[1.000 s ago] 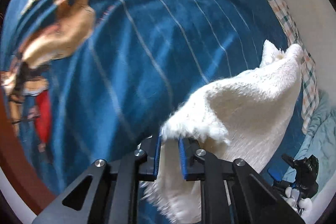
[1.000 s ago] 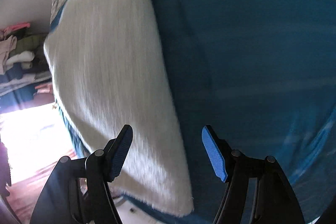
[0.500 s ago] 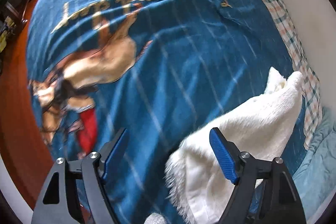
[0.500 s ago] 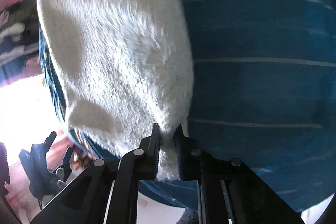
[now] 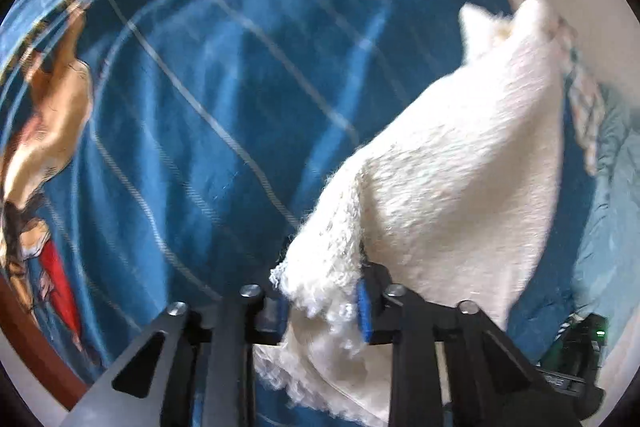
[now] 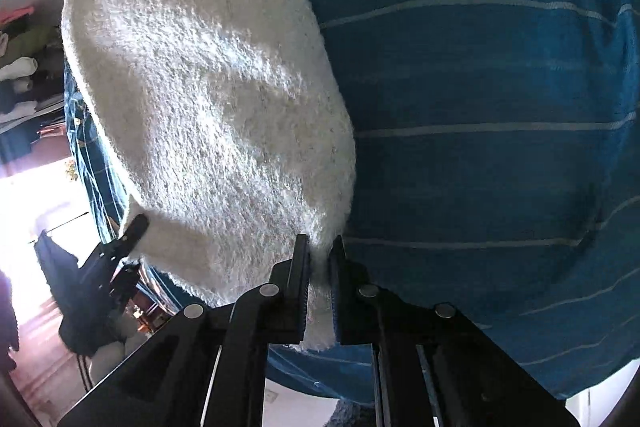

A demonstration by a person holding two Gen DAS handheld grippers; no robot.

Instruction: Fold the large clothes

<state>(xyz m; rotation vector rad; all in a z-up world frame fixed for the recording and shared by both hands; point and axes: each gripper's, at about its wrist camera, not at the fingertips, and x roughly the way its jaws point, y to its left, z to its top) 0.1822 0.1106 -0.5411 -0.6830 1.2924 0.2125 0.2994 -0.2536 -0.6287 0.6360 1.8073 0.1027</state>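
Both claws are grasping the white fluffy garment [image 6: 208,99] on the blue bed cover [image 6: 480,107], the left claw [image 5: 324,301] and the right claw [image 6: 319,267] each pinching one near corner, probably for lifting the edge into a fold

At the bottom centre of the frame, the left hand-held gripper [image 5: 322,301] is clamped on a fluffy white garment [image 5: 452,183], whose bunched edge fills the gap between the blue pads [image 5: 363,313]. The garment stretches up toward the upper right. Beneath it lies a blue striped blanket [image 5: 224,99] with a printed figure [image 5: 44,123] at the left edge. A plaid cloth [image 5: 584,115] runs along the right side.
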